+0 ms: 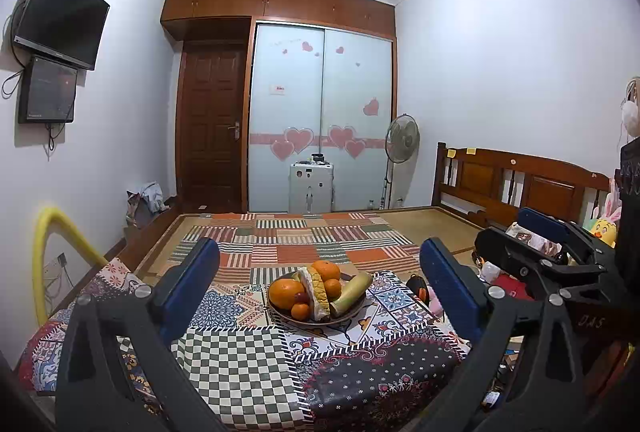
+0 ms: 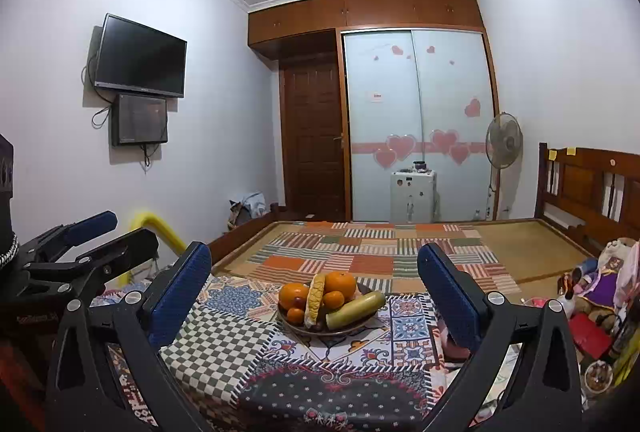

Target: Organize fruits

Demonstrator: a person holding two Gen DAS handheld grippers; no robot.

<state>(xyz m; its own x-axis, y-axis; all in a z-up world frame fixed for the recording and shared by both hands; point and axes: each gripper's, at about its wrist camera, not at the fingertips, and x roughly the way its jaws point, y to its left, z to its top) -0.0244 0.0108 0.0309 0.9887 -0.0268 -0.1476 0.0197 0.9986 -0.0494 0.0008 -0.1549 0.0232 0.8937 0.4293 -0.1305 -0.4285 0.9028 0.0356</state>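
1. Bedroom w/ pale walls: black wall-mounted TV (image 2: 140, 56) on the left wall, dark wooden door (image 1: 212, 125) at the far end beside frosted sliding wardrobe doors w/ pink heart stickers (image 1: 320, 119), standing fan (image 2: 503, 143) in the right corner.
2. Low table covered by a patchwork-print cloth (image 1: 248, 352) sits up front; behind it a striped patchwork rug (image 1: 296, 244) lies on the floor, wooden bed frame (image 1: 520, 179) at right.
3. Round brown bowl of fruit (image 2: 304, 328) stands approx mid-table, toward its far edge.
4. In the bowl: large orange (image 1: 286, 293) front-left, second large orange (image 2: 340, 284) at the back, two small oranges (image 1: 300, 310) lower down, yellow corn cob (image 2: 314, 300) upright in the middle, pale green-yellow squash (image 2: 356, 309) leaning out to the right, small dark-red fruit between them.
5. Left gripper (image 1: 320, 296): blue-padded jaws spread wide, nothing between them; bowl sits ahead, well apart from both pads.
6. Right gripper (image 2: 314, 292): jaws likewise wide apart, holding nothing, bowl ahead and untouched.
7. Each gripper shows at the other cam's edge, side by side, both short of the bowl.
8. Stuffed toys (image 2: 600, 280) and misc. clutter lie right of the table.
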